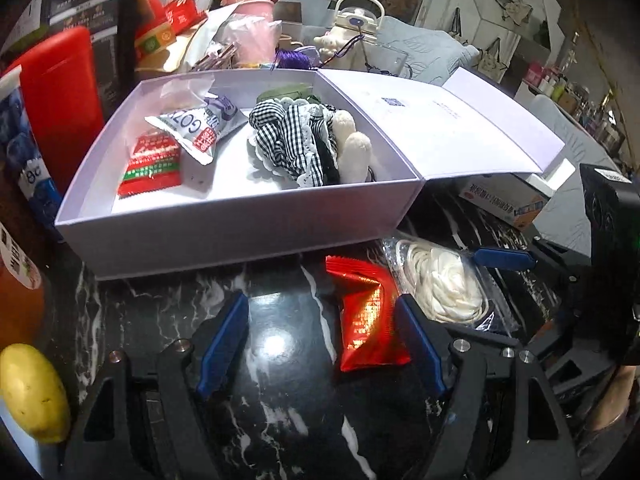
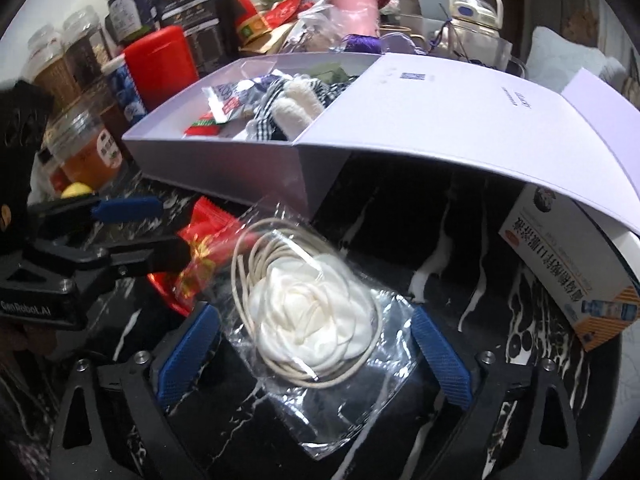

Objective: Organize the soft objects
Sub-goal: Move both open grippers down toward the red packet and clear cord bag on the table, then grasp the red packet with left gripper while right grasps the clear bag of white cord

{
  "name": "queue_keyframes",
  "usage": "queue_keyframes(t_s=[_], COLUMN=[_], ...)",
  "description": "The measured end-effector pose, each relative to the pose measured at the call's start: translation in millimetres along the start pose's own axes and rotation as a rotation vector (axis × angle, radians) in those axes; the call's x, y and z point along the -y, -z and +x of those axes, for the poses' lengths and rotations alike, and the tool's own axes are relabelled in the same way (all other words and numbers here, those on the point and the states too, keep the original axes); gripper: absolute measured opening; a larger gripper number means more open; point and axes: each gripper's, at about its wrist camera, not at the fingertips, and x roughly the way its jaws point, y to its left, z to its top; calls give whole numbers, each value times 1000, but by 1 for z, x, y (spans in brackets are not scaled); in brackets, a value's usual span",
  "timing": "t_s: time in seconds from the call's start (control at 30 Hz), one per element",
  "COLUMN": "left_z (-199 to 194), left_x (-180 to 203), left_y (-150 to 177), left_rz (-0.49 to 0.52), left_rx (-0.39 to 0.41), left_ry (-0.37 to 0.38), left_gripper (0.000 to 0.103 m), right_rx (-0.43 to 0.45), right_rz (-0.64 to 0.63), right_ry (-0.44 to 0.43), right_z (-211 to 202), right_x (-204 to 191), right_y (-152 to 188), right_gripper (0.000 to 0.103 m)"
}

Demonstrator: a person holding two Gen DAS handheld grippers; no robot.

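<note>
Left wrist view. The left tongs (image 1: 320,344) stand part-open above the black marbled worktop (image 1: 276,400), their blue pads apart and pressing on nothing. A red foil packet (image 1: 370,316) lies flat on the worktop between them, close to the right-hand pad; contact with that pad cannot be told. Just beyond it, a clear bag holding a white fabric flower (image 1: 442,284) rests on the worktop, with the right tongs (image 1: 492,292) reaching over it from the right edge. Behind both stands the open white box (image 1: 224,236), its lid (image 1: 448,120) folded out to the right. Inside lie a red-and-green snack packet (image 1: 150,168), a white sachet (image 1: 200,128), a black-and-white gingham cloth (image 1: 288,140) and a cream plush toy (image 1: 354,148).

Right wrist view. The right tongs (image 2: 314,348) are spread wide, one pad on either side of the flower bag (image 2: 312,312), neither visibly pressing on it. The bag lies on the worktop in front of the box (image 2: 224,168). The left tongs (image 2: 160,228) enter from the left over the red packet (image 2: 208,240). A printed carton (image 2: 576,280) sits at the right under the lid.
</note>
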Motion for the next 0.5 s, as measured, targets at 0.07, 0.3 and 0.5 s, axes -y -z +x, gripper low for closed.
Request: queue_keyframes(t_s=[0.07, 0.3, 0.5], left_z=[1, 2, 0], left_x=[-1, -1, 6], left_y=[0, 0, 2], left_rz=[-1, -18, 30], left_rx=[-1, -11, -5], left_ry=[4, 23, -10], left_gripper=[75, 75, 75], right_rx=[-5, 2, 10], right_rz=[-17, -37, -34], right_ry=[8, 40, 51], right_z=[1, 5, 6], right_x=[-4, -7, -7], right_y=[1, 0, -1], right_gripper=[103, 103, 103])
